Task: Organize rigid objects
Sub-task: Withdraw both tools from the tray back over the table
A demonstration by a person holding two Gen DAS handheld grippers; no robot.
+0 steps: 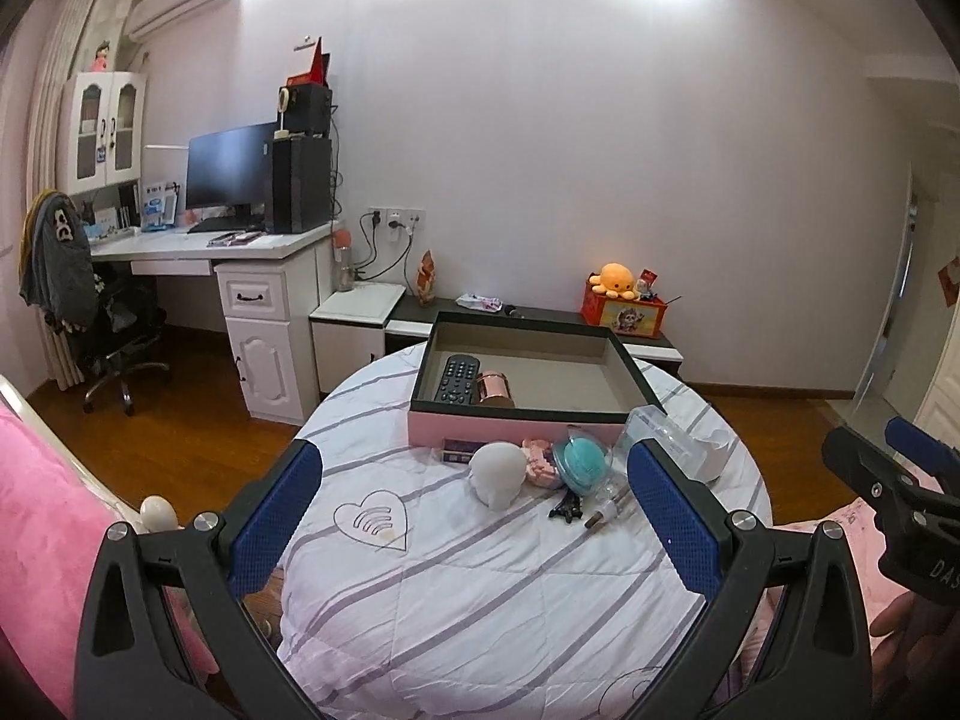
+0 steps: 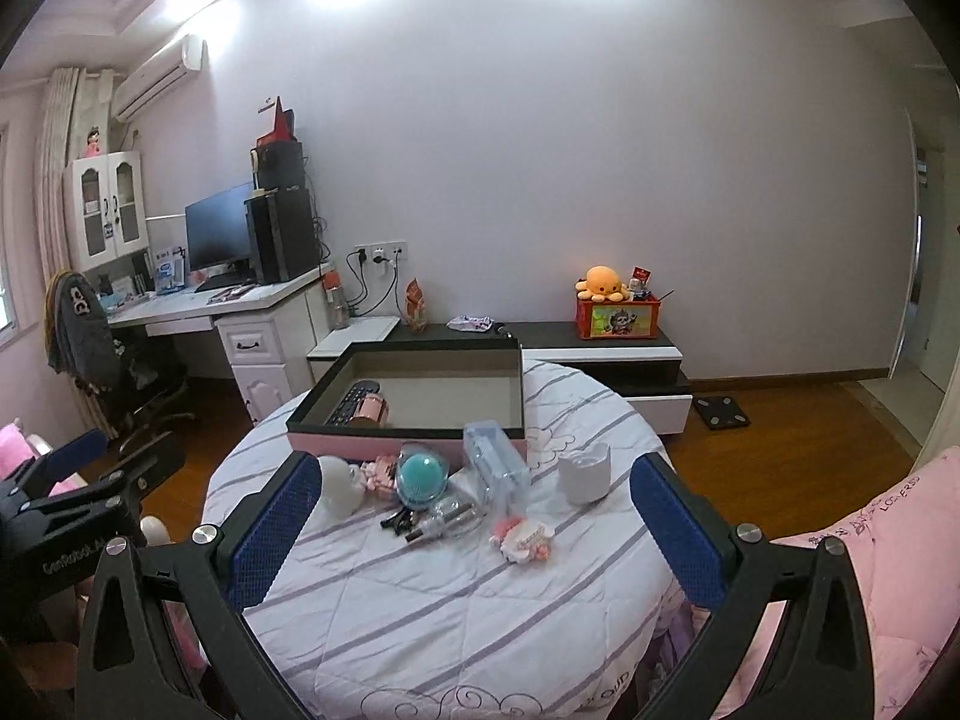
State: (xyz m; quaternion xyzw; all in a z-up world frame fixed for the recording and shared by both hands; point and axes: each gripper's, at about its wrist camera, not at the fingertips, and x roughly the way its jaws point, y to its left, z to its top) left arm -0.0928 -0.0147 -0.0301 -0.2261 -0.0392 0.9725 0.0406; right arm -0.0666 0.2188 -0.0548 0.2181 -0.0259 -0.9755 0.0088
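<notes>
Both grippers, left (image 1: 474,501) and right (image 2: 474,510), hang wide open and empty; clutter sits just beyond the jaws, the box (image 1: 639,384) further ahead, probably lining up a pick.

A home bedroom; computer desk (image 1: 240,246), pink bedding (image 2: 870,588), plush octopus (image 2: 602,283).

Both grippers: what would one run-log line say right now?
left gripper open, empty | right gripper open, empty | box: remote, pink cylinder | remaining items on bed
</notes>
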